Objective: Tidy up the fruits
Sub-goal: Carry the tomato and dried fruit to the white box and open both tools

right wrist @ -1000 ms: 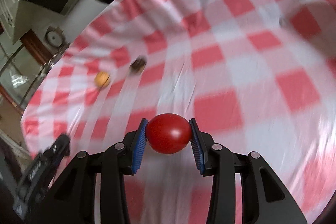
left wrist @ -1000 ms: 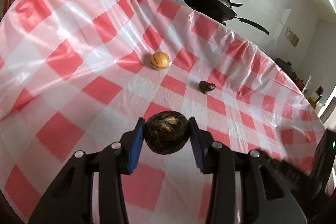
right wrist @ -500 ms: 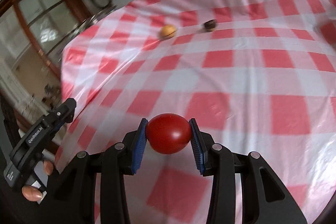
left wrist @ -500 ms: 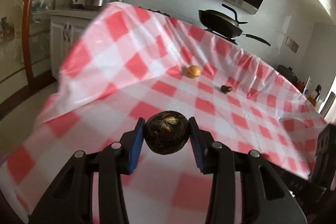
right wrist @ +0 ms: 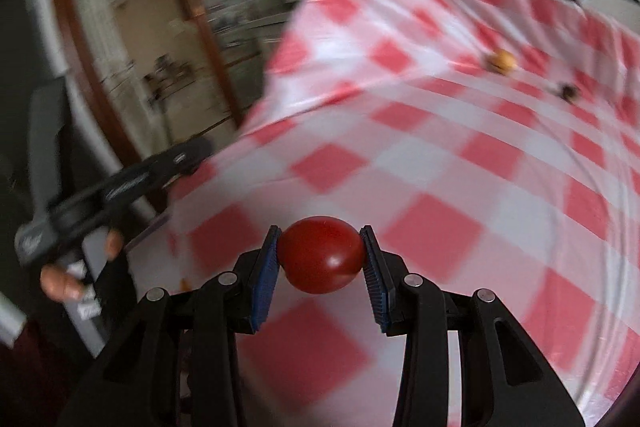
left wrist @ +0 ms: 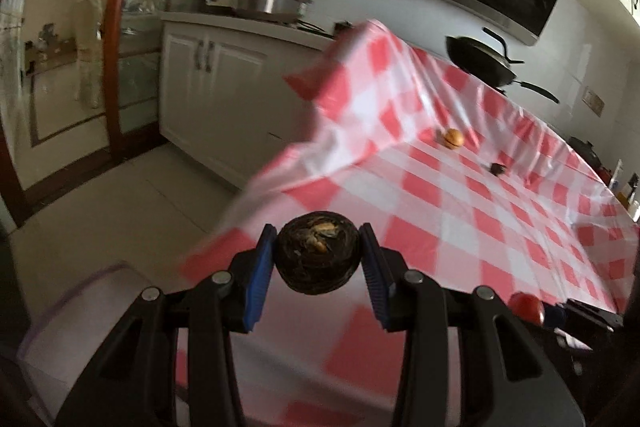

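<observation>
Dim, soft daylight comes from the glass doors at left, leaving sheen on the checked tablecloth. Both views are motion-blurred, the right wrist one more so, and fisheye-curved with dark vignetted corners.

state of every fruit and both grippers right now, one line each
left gripper: shut on the dark round fruit
dark round fruit: held between the fingers, off the table
right gripper: shut on the red tomato
red tomato: held, lifted
orange fruit: resting on the checked tablecloth, untouched
small dark fruit: resting on the cloth, apart from the orange one
</observation>
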